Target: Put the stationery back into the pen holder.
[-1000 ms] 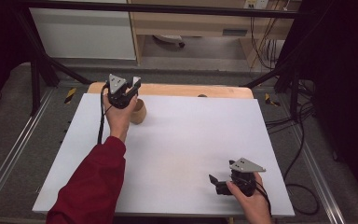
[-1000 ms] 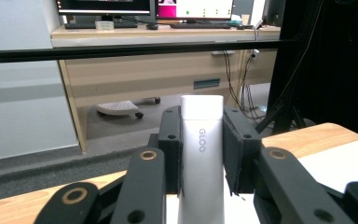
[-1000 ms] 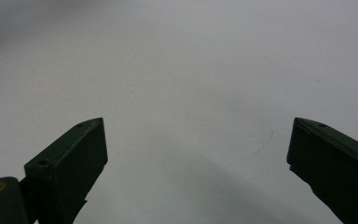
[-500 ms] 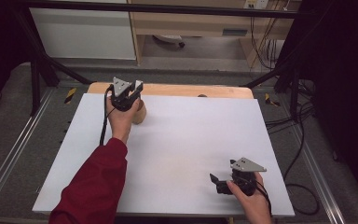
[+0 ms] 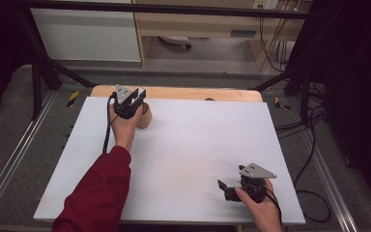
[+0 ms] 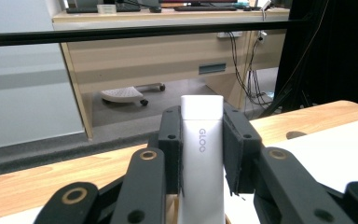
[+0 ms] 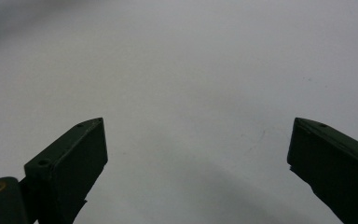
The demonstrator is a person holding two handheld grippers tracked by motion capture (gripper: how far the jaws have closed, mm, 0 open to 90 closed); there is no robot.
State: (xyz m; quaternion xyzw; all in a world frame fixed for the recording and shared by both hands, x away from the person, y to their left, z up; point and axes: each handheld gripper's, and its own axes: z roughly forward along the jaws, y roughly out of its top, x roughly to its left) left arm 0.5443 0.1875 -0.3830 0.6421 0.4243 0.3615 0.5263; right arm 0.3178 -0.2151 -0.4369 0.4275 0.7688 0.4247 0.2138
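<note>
From the high view, the left gripper (image 5: pixel 134 99) sits at the far left of the white rectangular table board (image 5: pixel 193 154), just short of the bare wooden strip (image 5: pixel 183 93) along the far edge. A round light-brown wooden holder (image 5: pixel 144 116) stands right beside it, partly hidden behind the gripper and the hand. The right gripper (image 5: pixel 228 189) rests low near the board's near right corner, close to the front edge, jaws pointing left. Between the two hands lies a broad bare stretch of white board, well apart from either edge.

On to the left gripper view: the left gripper (image 6: pixel 202 154) has its black pads clamped on both sides of a tall white rectangular glue stick marked GLOO (image 6: pixel 202 163), held upright. Behind it the wooden strip (image 6: pixel 37 175) runs across, with the white board (image 6: pixel 335 149) to the right.

Right gripper view: the right gripper (image 7: pixel 198 154) has its jaws spread wide, nothing between them, just plain white board (image 7: pixel 191 70) beneath.
</note>
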